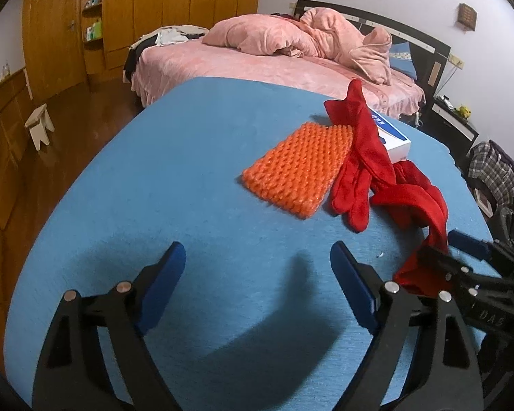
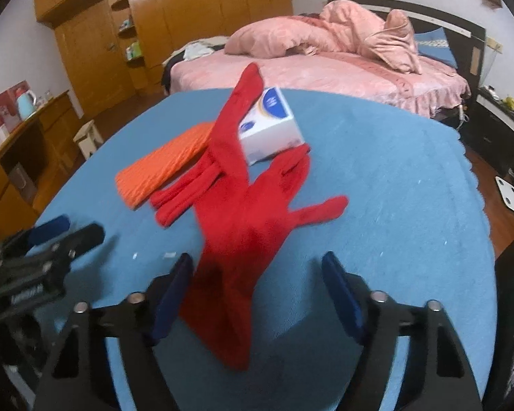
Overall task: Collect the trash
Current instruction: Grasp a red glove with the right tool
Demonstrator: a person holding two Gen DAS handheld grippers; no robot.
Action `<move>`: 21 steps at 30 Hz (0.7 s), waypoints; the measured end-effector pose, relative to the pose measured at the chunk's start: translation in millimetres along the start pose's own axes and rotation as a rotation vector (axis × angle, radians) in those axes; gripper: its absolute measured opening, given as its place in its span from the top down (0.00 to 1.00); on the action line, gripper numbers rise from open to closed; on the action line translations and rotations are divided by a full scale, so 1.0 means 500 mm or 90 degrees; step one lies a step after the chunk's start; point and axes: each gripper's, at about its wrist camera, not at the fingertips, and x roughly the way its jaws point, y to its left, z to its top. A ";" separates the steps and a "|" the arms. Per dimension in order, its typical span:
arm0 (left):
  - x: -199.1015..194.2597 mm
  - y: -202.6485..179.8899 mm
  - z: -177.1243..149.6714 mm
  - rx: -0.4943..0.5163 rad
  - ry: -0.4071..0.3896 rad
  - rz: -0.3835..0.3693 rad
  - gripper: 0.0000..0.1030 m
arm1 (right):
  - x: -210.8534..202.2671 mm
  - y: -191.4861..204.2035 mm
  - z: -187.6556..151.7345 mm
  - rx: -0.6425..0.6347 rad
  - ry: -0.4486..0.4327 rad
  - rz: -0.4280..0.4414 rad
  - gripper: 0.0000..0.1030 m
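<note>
A: Trash on the blue worktop was the red glove, its cuff lying between the right gripper's spread jaws.

B: Best to close low on the cuff, then lift. The left gripper hovered alongside, also spread, the orange bubble wrap ahead of it.

The room was evenly lit from overhead, and a broad soft shadow fell on the blue cloth. Fisheye bending curved the wardrobe and blackened the corners. The red glove looked smeared; the wooden floor shone faintly.
</note>
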 end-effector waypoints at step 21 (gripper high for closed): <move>-0.008 -0.027 -0.005 0.039 -0.012 0.011 0.19 | -0.044 -0.119 0.030 0.089 -0.046 -0.042 0.62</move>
